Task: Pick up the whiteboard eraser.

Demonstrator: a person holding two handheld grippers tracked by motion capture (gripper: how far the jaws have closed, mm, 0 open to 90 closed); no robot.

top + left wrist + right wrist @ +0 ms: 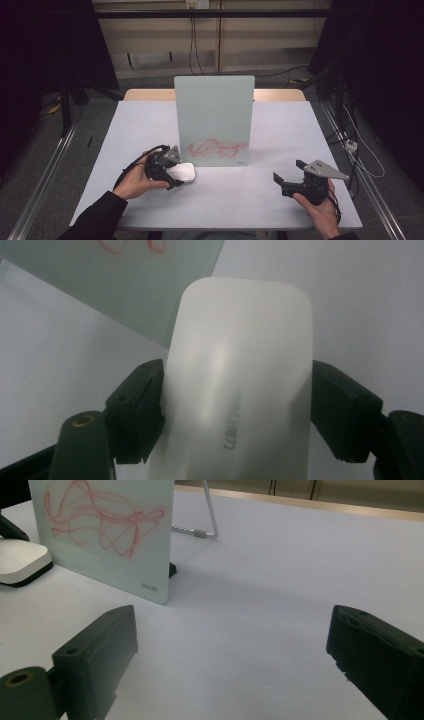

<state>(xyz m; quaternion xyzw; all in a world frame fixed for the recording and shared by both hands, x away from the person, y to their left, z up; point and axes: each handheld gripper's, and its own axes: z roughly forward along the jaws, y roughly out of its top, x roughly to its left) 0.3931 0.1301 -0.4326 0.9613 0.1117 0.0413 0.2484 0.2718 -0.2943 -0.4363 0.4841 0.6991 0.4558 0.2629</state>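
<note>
Smooth white rounded eraser (240, 385), gripped

White rounded eraser (240, 385) lies flat beside the upright board (214, 117).

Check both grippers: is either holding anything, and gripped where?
The left gripper clamps the white eraser across its two long sides, near its closer end. The right gripper is open over the bare table, holding nothing.

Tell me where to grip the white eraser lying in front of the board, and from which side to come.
Grip the white eraser across its two long, straight sides, near the middle, coming along its length from the near end. It lies flat on the table, and its narrow width fits between the jaws. The left claw already holds it this way, a jaw pressed on each long side.
</note>
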